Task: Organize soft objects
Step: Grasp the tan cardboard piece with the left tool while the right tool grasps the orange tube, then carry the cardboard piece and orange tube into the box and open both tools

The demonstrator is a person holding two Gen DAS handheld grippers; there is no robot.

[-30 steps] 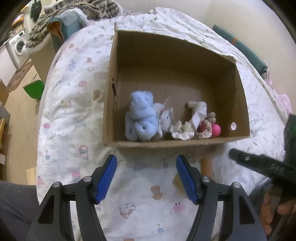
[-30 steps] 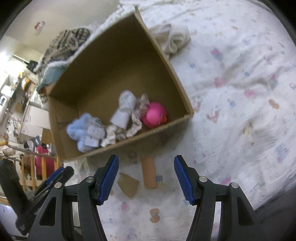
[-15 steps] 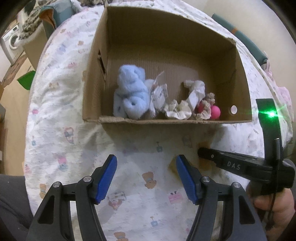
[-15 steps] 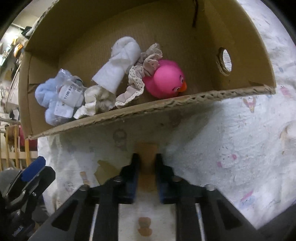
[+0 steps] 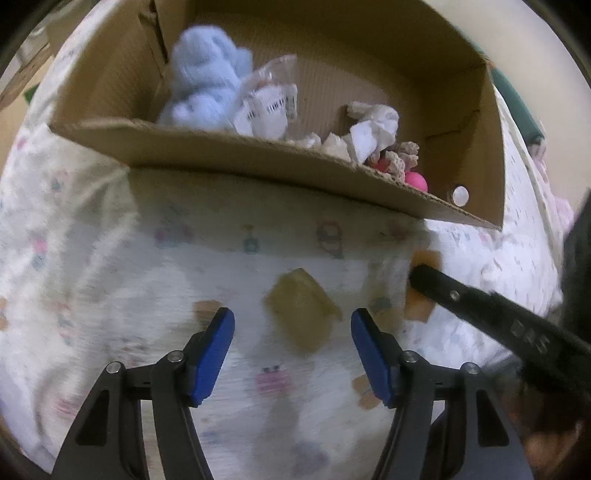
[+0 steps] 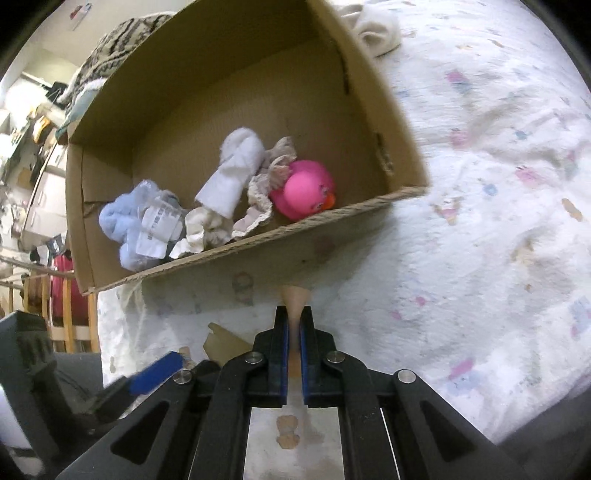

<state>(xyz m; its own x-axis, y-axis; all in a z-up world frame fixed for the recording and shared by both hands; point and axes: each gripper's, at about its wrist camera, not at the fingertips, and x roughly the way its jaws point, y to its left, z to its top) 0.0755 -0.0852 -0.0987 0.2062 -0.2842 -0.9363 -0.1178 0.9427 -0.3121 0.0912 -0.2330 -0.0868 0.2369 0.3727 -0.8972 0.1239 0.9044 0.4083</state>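
Observation:
My right gripper [image 6: 293,325] is shut on an orange sponge piece [image 6: 295,301], held just in front of the cardboard box [image 6: 332,218]; it shows as a black arm [image 5: 480,306] on the orange piece [image 5: 424,258] in the left wrist view. My left gripper [image 5: 291,332] is open, its blue pads either side of a tan house-shaped sponge [image 5: 303,310] on the bed. The box [image 5: 258,155] holds a blue plush toy [image 6: 122,221], a white sock roll [image 6: 232,177], frilly cloths [image 6: 258,203] and a pink rubber duck [image 6: 303,188].
The box sits on a patterned white quilt [image 6: 498,221]. A cream folded cloth [image 6: 380,29] lies beyond the box's far right corner. A striped blanket [image 6: 110,48] lies behind the box. Room furniture [image 6: 44,184] is off the bed's left edge.
My right gripper has closed fully on the orange sponge piece and lifted back a little. My left gripper has moved forward and down until the tan sponge sits between its open pads.

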